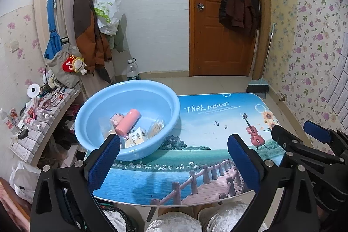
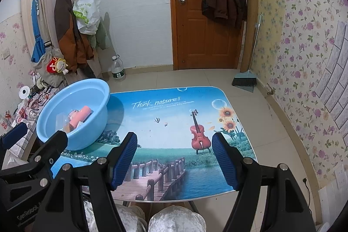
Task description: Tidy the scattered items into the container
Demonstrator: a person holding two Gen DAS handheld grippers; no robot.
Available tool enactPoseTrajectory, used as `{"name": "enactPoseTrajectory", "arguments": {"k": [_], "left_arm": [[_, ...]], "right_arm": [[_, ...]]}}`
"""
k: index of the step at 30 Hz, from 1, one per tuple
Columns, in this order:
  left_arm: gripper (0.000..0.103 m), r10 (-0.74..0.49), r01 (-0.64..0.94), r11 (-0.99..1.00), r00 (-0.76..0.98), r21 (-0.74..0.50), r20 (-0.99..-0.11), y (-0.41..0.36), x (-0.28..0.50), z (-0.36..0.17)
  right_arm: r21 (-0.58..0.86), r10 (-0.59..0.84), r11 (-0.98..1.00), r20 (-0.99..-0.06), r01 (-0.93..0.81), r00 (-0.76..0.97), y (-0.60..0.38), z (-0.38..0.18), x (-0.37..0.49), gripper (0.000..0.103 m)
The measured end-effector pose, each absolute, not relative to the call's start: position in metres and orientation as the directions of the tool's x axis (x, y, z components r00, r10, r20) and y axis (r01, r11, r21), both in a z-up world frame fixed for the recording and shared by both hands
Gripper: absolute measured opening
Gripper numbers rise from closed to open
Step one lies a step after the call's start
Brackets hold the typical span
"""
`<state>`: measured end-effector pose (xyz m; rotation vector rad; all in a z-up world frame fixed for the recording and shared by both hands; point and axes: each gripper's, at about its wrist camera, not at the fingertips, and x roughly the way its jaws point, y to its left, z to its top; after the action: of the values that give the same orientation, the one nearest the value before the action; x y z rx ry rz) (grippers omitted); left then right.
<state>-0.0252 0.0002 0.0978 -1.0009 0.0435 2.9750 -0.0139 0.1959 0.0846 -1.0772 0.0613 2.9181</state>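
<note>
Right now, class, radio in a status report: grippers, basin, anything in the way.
Left gripper open, empty. Right gripper open, empty. Blue basin on table corner, pink roll and small packets inside. Tabletop shows no loose items; nothing in the way.

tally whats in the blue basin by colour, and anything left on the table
In the blue basin:
pink: 2, a roll and a small pink item
white and yellow: 1, a box
clear: 1, a bag of cotton swabs
Loose on the table: 0
Total: 4

Items [image 1: 128, 125] in basin [image 1: 91, 101] on table [image 1: 206, 156]
</note>
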Motion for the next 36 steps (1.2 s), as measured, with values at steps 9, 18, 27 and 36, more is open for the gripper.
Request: {"name": "enactPoseTrajectory", "arguments": {"k": [9, 18, 27, 36], "left_arm": [[0.1, -0.004, -0.019, -0.999, -0.796, 0.031, -0.605, 0.003, -0.026, 0.096], [0.1, -0.004, -0.021, -0.999, -0.796, 0.034, -0.605, 0.004, -0.027, 0.095], [0.1, -0.007, -0.024, -0.999, -0.8, 0.043, -0.6, 0.007, -0.027, 0.096], [0.1, 0.0, -0.034, -0.998, -0.807, 0.046, -0.591, 0.008, -0.028, 0.1]], "right_arm": [[0.03, 0.018, -0.998, -0.653, -0.05, -0.757, 0.198, 0.084, -0.013, 0.073], [0.032, 0.017, -0.998, -0.655, -0.051, -0.756, 0.201, 0.084, -0.014, 0.073], [0.031, 0.02, -0.998, -0.651, -0.053, -0.759, 0.205, 0.084, -0.016, 0.073], [0.03, 0.023, -0.998, -0.654, -0.056, -0.757, 0.206, 0.084, -0.017, 0.073]]}}
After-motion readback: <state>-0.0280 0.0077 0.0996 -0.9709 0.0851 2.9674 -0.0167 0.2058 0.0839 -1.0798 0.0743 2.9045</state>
